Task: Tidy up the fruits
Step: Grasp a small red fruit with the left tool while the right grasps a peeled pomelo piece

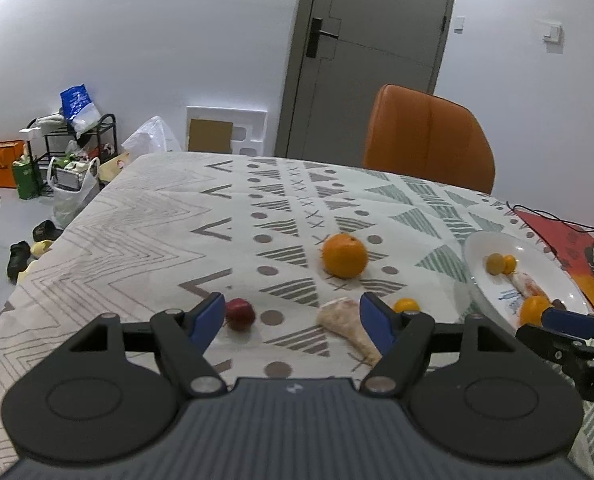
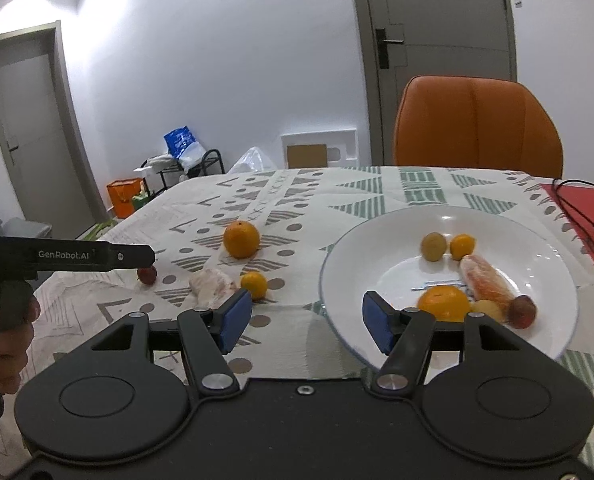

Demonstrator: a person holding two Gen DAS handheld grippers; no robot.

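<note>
Both pairs of jaws stood spread wide and empty: the left gripper (image 1: 293,320) hung low over the patterned cloth-covered surface (image 1: 145,216), and the right gripper (image 2: 307,314) hovered at the near rim of the wide white ceramic plate (image 2: 361,240). Beyond the surface stood an orange padded chair (image 2: 477,124). On the plate lay a medium orange (image 2: 443,302) nearest the right gripper, a pale pink-and-white peeled fruit wedge (image 2: 485,276), a dark red round fruit (image 2: 523,311) at the wedge's near end, a small pale yellow fruit (image 2: 487,310) between the orange and the red one, and farther back a yellow-green round fruit (image 2: 433,246) just beside a small orange citrus (image 2: 462,246). Still loose on the cloth were a large round orange (image 1: 344,255) ahead of the left gripper, a whitish peeled fruit segment (image 1: 349,326) by its right finger, a small red apple-like fruit (image 1: 240,313) just beside its left finger, and a small orange tangerine (image 1: 405,305). A person's hand (image 2: 1,344) gripped the left tool's handle.
</note>
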